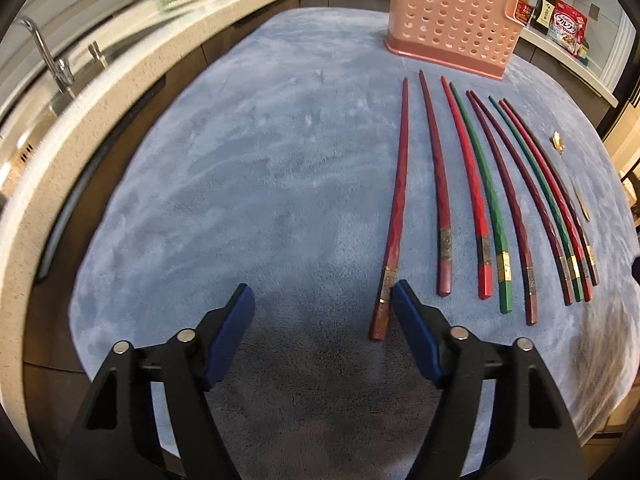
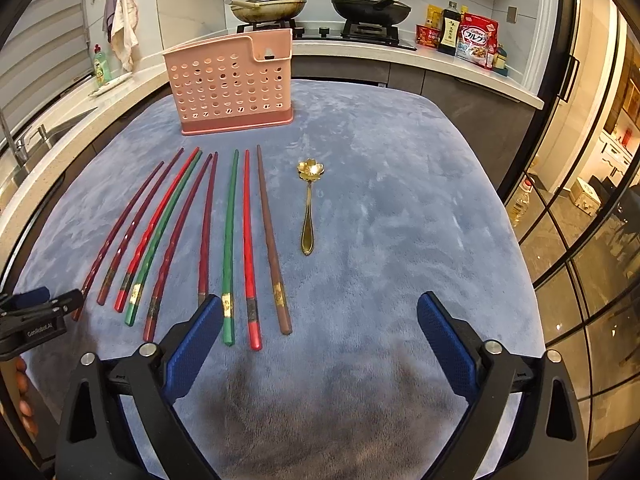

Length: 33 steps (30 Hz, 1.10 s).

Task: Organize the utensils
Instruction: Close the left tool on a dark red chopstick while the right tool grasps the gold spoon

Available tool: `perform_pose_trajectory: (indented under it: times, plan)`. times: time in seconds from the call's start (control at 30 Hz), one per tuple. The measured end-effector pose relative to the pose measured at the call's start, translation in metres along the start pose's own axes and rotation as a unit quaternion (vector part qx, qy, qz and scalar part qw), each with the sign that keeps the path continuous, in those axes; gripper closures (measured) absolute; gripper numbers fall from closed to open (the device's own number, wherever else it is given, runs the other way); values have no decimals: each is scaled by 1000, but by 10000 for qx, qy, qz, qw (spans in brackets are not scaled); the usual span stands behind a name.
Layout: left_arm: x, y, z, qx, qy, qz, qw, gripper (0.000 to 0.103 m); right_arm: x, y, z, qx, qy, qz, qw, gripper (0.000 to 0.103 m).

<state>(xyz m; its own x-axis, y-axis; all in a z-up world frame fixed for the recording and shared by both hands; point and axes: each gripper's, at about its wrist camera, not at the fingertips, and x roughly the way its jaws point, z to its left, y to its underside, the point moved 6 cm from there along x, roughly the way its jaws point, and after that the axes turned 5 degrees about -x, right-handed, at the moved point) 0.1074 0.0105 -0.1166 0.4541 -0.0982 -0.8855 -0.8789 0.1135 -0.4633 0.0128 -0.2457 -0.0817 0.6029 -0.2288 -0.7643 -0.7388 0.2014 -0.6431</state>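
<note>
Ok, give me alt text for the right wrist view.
Open right tongs hover empty over a blue cloth where nine chopsticks lie side by side, a gold spoon to their right. A pink perforated holder stands behind them.

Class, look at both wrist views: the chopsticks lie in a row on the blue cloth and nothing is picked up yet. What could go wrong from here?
1. The chopsticks lie close together, so the left gripper, open near the leftmost chopstick, may nudge or catch a neighbour.
2. The pink holder looks light; a hard insertion might tip it.
3. The thin gold spoon may slip between the fingers.
</note>
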Motion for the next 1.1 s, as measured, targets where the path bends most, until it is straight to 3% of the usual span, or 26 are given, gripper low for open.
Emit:
perform_pose_trajectory:
  times: [0.53, 0.67, 0.8, 0.93, 1.1]
  plan:
    - [3, 3, -5, 18, 247, 28, 9997, 54, 83, -28, -11, 717, -635, 532, 9940, 63]
    - [3, 1, -10, 74, 290, 10, 9996, 67, 93, -26, -5, 670, -682, 626, 9935, 79]
    - [2, 1, -16, 150, 408, 20, 9991, 82, 95, -25, -5, 615, -664, 607, 9940, 84]
    - [2, 0, -18, 186, 448, 31, 9988, 88, 95, -25, -7, 639, -701, 593, 9937, 92]
    - [-1, -1, -17, 128, 527, 68, 9985, 92, 90, -25, -9, 631, -723, 559, 9938, 92]
